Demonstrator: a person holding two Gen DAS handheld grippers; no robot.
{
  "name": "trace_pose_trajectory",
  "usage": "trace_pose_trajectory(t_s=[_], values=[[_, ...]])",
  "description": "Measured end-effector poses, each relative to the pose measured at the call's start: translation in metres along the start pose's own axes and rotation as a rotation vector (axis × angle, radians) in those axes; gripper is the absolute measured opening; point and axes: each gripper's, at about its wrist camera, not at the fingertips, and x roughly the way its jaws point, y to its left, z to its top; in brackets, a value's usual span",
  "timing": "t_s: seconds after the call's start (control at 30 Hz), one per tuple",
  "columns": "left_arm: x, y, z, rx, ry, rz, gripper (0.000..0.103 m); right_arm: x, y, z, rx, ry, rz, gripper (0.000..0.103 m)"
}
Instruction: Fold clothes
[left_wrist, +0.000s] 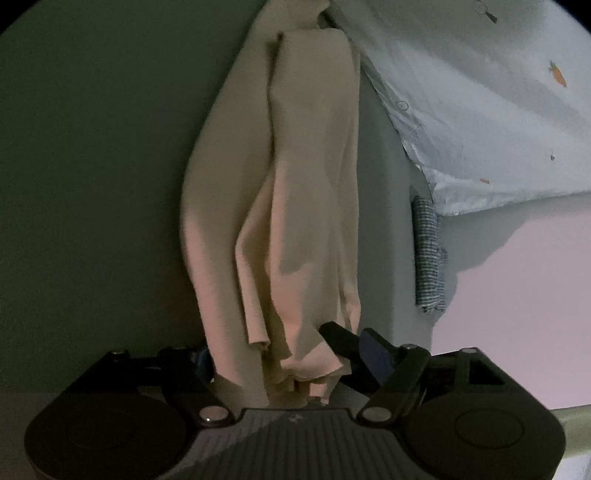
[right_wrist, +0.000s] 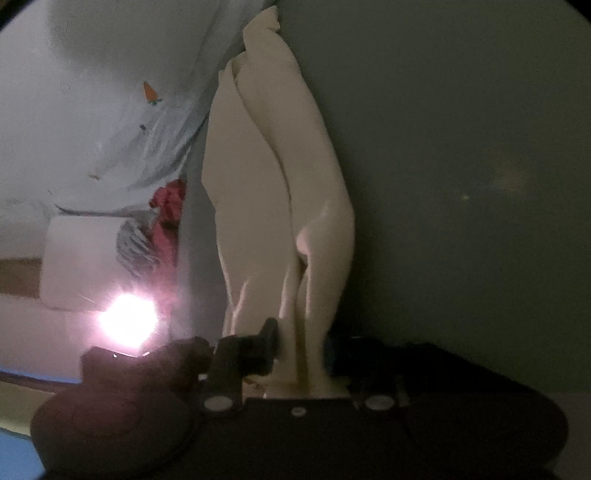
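A cream cloth garment (left_wrist: 295, 206) hangs stretched between both grippers, bunched in long folds against a dark grey-green surface. My left gripper (left_wrist: 273, 350) is shut on one end of it; the cloth bunches between the black fingers (left_wrist: 338, 338). In the right wrist view the same cream garment (right_wrist: 280, 192) runs up from my right gripper (right_wrist: 299, 343), which is shut on its other end.
A pale blue sheet with small carrot prints (left_wrist: 498, 92) lies to the right, also in the right wrist view (right_wrist: 122, 110). A blue striped cloth (left_wrist: 428, 254) sits at its edge. A red cloth (right_wrist: 168, 214) and a bright lamp glare (right_wrist: 127, 319) show at left.
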Motion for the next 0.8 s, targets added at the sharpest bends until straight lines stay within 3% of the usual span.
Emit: trace_pose_trajectory(t_s=[0.07, 0.17, 0.33, 0.43, 0.53, 0.67, 0.8], values=[[0.005, -0.003, -0.001, 0.021, -0.008, 0.070, 0.022, -0.002, 0.010, -0.003, -0.061, -0.004, -0.036, 0.019], [0.003, -0.005, -0.001, 0.027, -0.024, 0.090, 0.018, -0.007, 0.029, -0.005, -0.156, -0.008, -0.045, 0.017], [-0.028, -0.020, -0.008, 0.056, -0.055, -0.033, 0.016, -0.034, 0.058, -0.012, -0.242, -0.001, -0.077, 0.016], [-0.053, -0.029, -0.020, 0.058, -0.052, -0.113, 0.016, -0.055, 0.066, -0.019, -0.168, 0.028, -0.012, 0.016], [-0.081, -0.031, -0.042, -0.014, -0.025, -0.182, 0.016, -0.077, 0.071, -0.035, -0.070, 0.087, 0.052, 0.016], [-0.098, -0.022, -0.065, -0.141, 0.018, -0.205, 0.017, -0.080, 0.070, -0.047, 0.043, 0.131, 0.080, 0.016], [-0.092, -0.019, -0.055, -0.191, -0.003, -0.244, 0.017, -0.067, 0.056, -0.034, 0.172, 0.123, 0.137, 0.016]])
